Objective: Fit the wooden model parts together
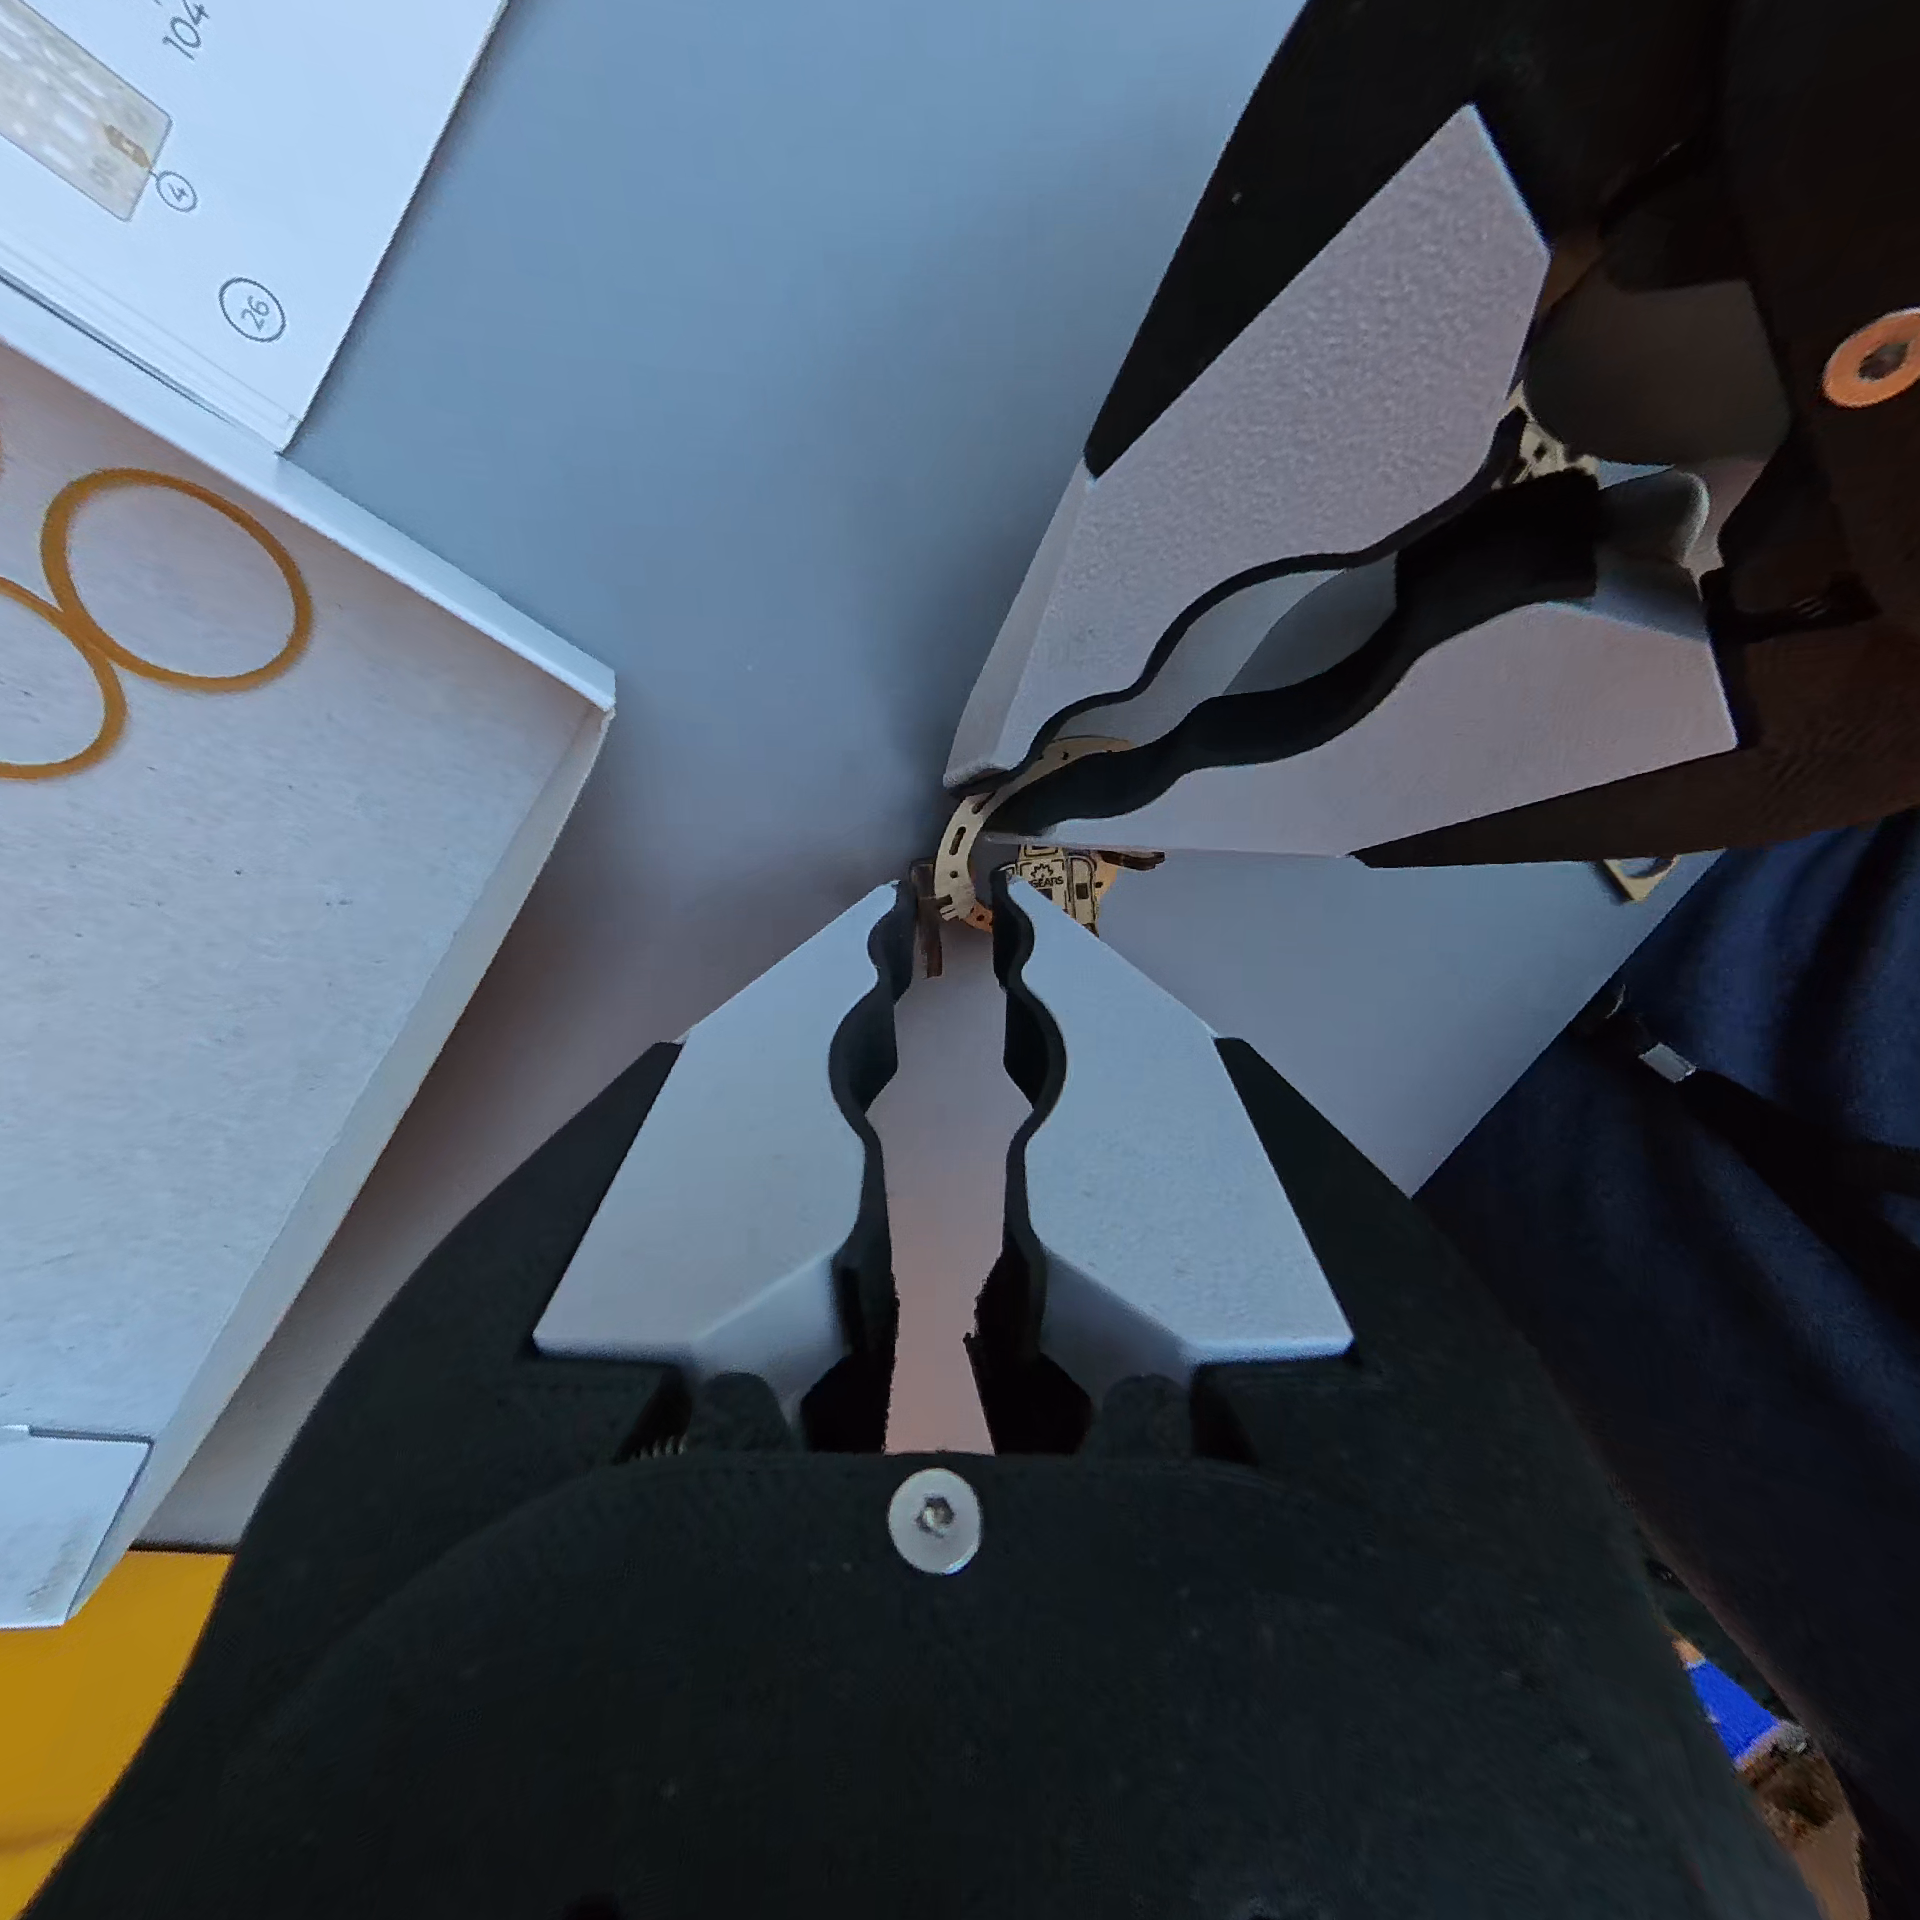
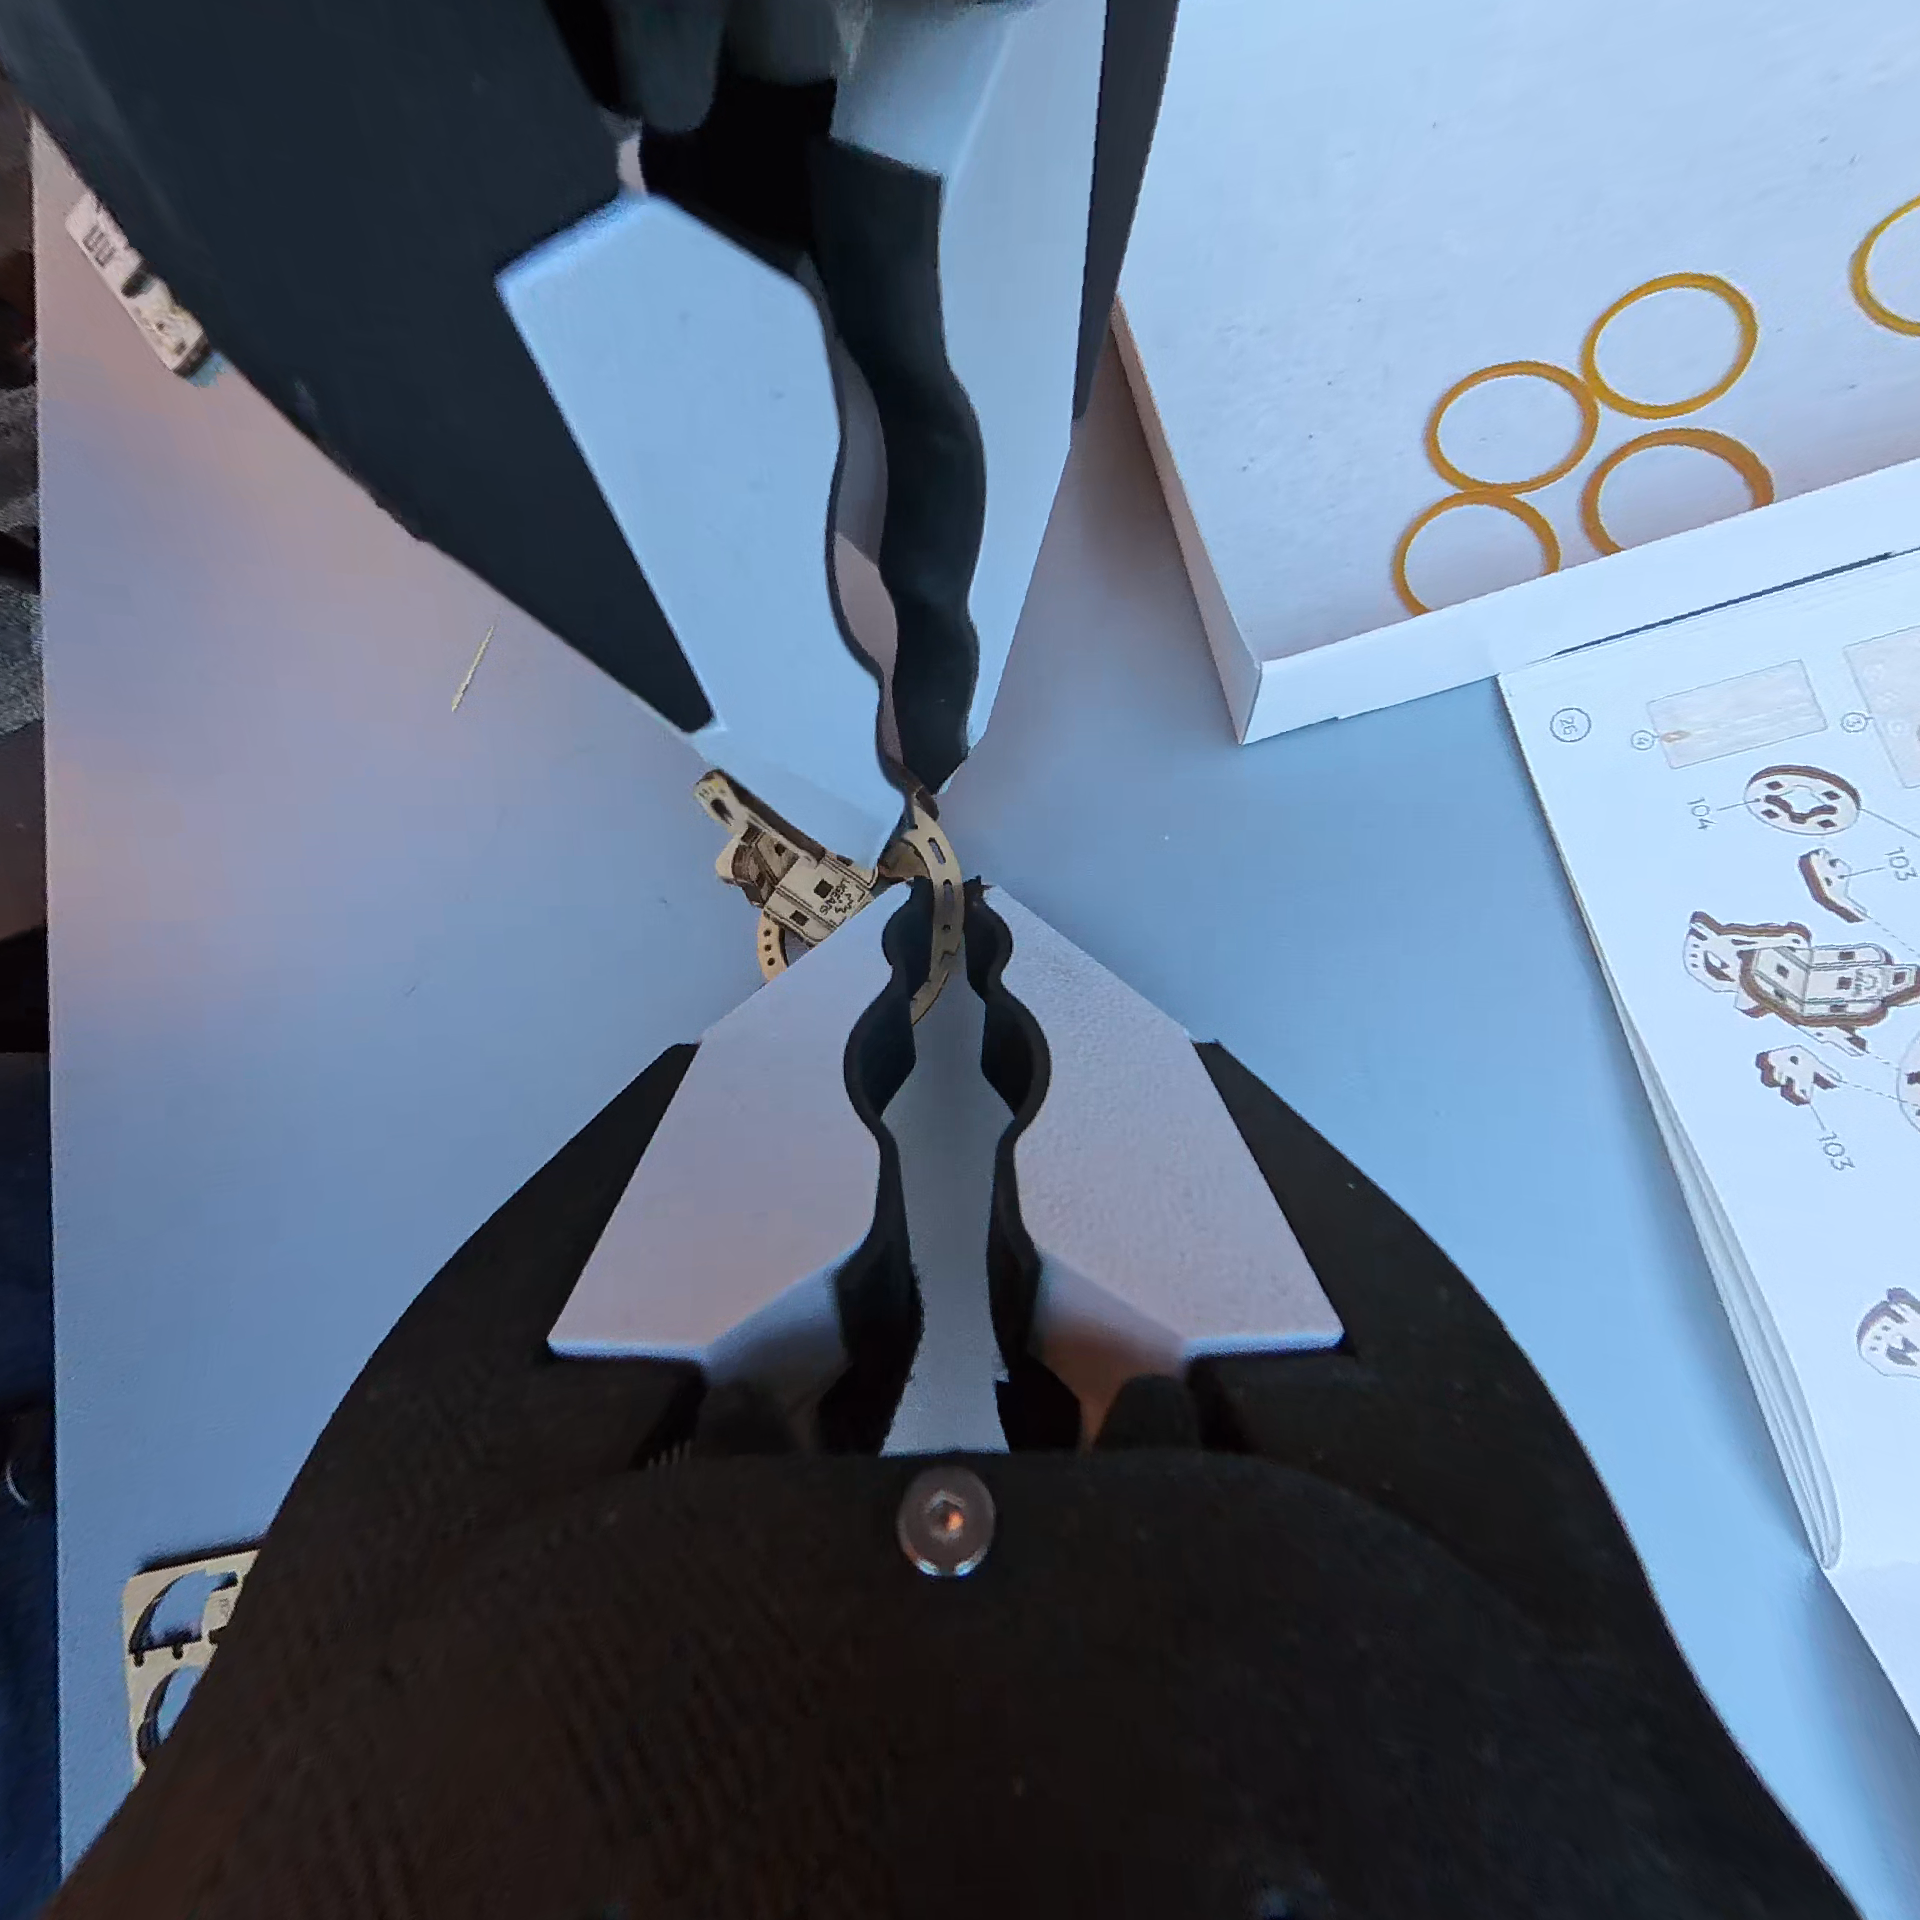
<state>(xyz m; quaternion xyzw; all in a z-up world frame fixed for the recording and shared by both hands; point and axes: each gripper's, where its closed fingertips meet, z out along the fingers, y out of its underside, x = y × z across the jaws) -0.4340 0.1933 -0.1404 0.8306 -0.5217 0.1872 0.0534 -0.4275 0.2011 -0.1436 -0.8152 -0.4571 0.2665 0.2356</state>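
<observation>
Your left hand-held gripper stands part open, a small dark wooden piece against its left pad, brought up to the slotted wooden ring so the two can mate. Your right hand-held gripper is clamped narrow on that ring, holding it steady above the counter. Whether the dark piece is truly pinched is hard to tell. Only the right wrist view shows the small wooden model attached to the ring, and farther right the instruction booklet; the left hides most of it.
</observation>
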